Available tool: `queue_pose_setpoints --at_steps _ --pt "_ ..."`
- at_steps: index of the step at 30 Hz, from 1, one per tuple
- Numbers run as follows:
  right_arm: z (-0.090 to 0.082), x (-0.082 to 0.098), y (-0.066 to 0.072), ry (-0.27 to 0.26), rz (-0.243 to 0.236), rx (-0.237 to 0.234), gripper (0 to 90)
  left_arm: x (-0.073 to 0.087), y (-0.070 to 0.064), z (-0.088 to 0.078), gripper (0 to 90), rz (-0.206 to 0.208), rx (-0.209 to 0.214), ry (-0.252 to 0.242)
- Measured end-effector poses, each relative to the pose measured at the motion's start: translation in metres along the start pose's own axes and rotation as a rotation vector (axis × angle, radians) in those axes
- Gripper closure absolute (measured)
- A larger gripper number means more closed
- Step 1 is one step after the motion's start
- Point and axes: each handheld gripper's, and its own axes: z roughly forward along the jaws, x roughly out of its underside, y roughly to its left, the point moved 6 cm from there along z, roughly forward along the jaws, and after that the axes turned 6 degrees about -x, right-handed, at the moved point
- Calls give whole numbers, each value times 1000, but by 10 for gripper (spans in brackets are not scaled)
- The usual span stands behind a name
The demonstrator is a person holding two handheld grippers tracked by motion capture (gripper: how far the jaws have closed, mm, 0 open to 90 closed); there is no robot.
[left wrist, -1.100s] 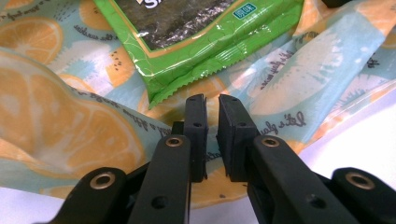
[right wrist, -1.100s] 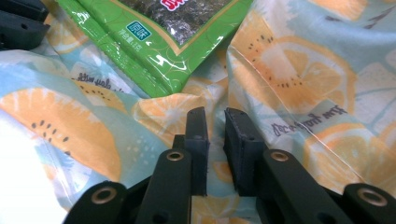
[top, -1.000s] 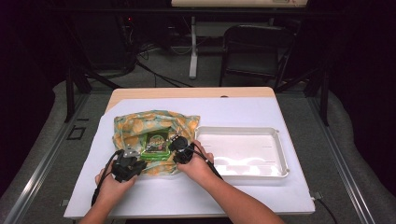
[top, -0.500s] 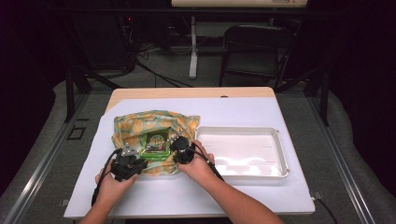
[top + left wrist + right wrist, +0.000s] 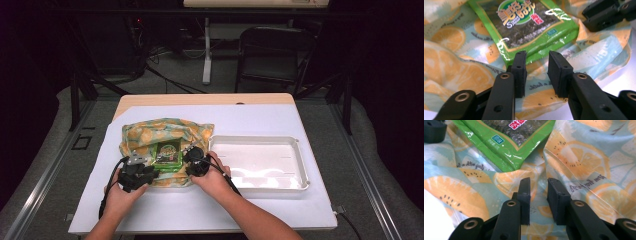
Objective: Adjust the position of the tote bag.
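Since a second ago: hands in the same spots, both pairs of jaws just opening, green snack packet (image 5: 167, 154) unmoved on the orange-print bag (image 5: 165, 134).

Left gripper (image 5: 141, 170): at the near left corner of the packet, jaws parted by a moderate gap, nothing pinched. Seen through the left gripper view, pads (image 5: 520, 66) just short of the packet's (image 5: 534, 27) near edge, gap over the fruit-print film (image 5: 461, 70); no contact with the packet to be made out.

Right gripper (image 5: 196, 162): at the near right side of the packet, jaws likewise apart, empty. Seen through the right gripper view, pads (image 5: 525, 192) over a crease in the bag (image 5: 579, 160), packet's corner (image 5: 506, 145) a little beyond and to the left, clear of the pads. Whether pad tips rest on the film or hang just above: cannot tell.

Packet: flat, face up, printed label legible, roughly in the middle of the crumpled bag, between the two grippers. Bag: on the white sheet (image 5: 260, 117) over the table, left of the white tray (image 5: 300, 150), right edge just beside the tray's rim.
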Motion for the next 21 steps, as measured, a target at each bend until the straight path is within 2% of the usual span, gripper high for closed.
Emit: queue_pose_setpoints --at_steps 2,4,8,13,14,15,18,19,21 --pt "-1 0 -1 11 -6 2 716 -4 1 0 659 -2 -4 -11" --pt "-1 -1 0 -8 7 1 708 -9 3 -1 649 -12 -6 -27" --pt "-3 -1 -1 -3 4 7 696 -17 8 -3 631 -21 -13 -44" --pt "-8 -4 -2 -17 8 7 671 -22 13 -4 622 -53 -19 -57" --pt "-8 -6 0 -64 28 5 671 -23 14 -3 622 -52 -22 -52" --pt "-13 -9 0 -69 14 8 673 -23 15 -2 623 -45 -26 -45" --pt "-23 -18 2 -129 -8 -9 718 -24 14 0 631 -57 -18 -43" --pt "-23 -22 2 -158 -4 -12 732 -23 14 0 635 -56 -20 -39" --pt "-24 -30 4 -183 -1 -32 746 -23 15 1 638 -54 -22 -33"
